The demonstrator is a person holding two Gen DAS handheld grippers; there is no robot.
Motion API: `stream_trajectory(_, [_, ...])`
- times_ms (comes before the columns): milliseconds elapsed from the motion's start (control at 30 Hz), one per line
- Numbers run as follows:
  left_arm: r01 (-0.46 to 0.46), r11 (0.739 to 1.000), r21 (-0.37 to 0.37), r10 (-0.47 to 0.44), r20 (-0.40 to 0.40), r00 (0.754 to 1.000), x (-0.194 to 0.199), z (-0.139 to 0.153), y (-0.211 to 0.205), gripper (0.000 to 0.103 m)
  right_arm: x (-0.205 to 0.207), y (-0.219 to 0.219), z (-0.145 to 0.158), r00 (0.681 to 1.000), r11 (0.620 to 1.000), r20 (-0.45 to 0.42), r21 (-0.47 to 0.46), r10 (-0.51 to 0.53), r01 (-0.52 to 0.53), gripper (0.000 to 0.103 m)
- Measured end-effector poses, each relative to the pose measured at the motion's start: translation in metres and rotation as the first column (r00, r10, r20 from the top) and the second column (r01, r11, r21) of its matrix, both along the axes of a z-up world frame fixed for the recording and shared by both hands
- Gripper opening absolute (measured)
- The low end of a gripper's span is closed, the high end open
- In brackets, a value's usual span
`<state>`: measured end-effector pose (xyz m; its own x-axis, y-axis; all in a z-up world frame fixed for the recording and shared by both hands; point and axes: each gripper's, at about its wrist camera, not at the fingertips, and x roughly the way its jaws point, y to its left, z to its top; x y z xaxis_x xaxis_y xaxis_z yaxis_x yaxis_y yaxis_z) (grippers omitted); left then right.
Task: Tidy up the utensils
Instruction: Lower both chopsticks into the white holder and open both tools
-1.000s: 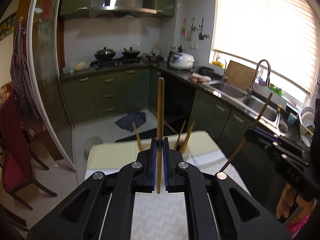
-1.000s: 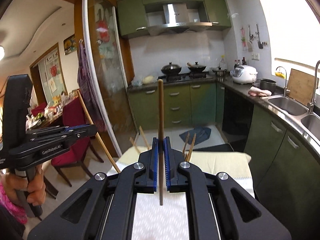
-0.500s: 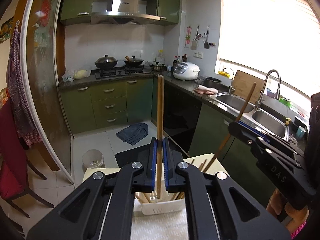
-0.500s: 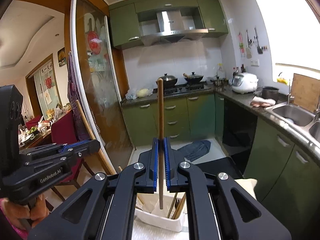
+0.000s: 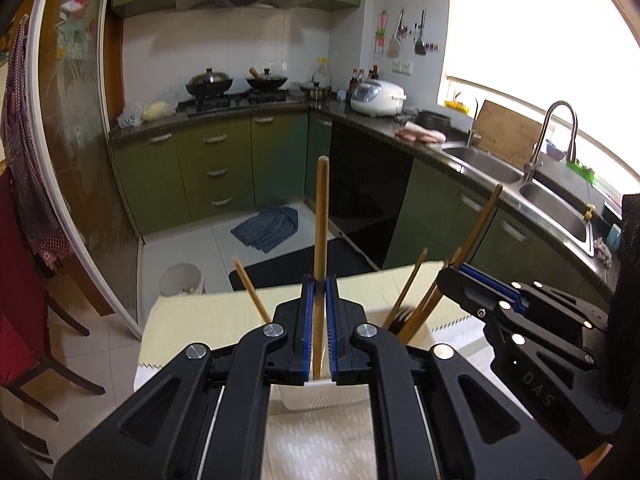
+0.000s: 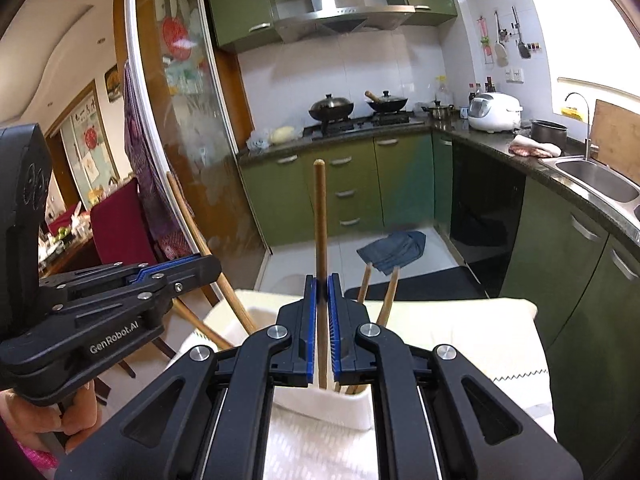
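My left gripper (image 5: 319, 284) is shut on a wooden chopstick (image 5: 321, 216) held upright, its lower end over the white utensil holder (image 5: 324, 394). My right gripper (image 6: 322, 284) is shut on another upright wooden chopstick (image 6: 320, 216) above the same white holder (image 6: 332, 406). Several chopsticks (image 5: 412, 300) stand slanted inside the holder. The right gripper also shows in the left wrist view (image 5: 450, 276), and the left gripper shows in the right wrist view (image 6: 212, 266).
The holder stands on a white patterned cloth (image 5: 320, 440) over a yellow-covered table (image 5: 192, 320). Beyond are green kitchen cabinets (image 5: 216, 168), a steel sink (image 5: 560, 208), a red chair (image 6: 120, 228) and a small bin (image 5: 180, 280) on the floor.
Both grippers have come down and closer to the white holder with their chopsticks; the chopsticks' lower ends now hang just over or inside its rim.
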<state>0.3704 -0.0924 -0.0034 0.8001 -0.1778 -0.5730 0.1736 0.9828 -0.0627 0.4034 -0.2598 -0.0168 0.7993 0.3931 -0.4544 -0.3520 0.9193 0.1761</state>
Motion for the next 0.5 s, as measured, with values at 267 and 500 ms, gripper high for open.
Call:
stream_trajectory(267, [0.006,1.000,0.027,-0.005,-0.014,1.000,-0.004,-0.022,-0.005,0.006,-0.004,0.005,-0.037,0.999,1.000,-0.034,-0.030,-0.009,0.008,0.007])
stream_trajectory(500, [0.013,1.000,0.013,-0.013,-0.013,1.000,-0.013,-0.028,-0.007,0.006,-0.018,0.007,-0.044,1.000,0.999,-0.018,-0.044,-0.010,0.009,0.007])
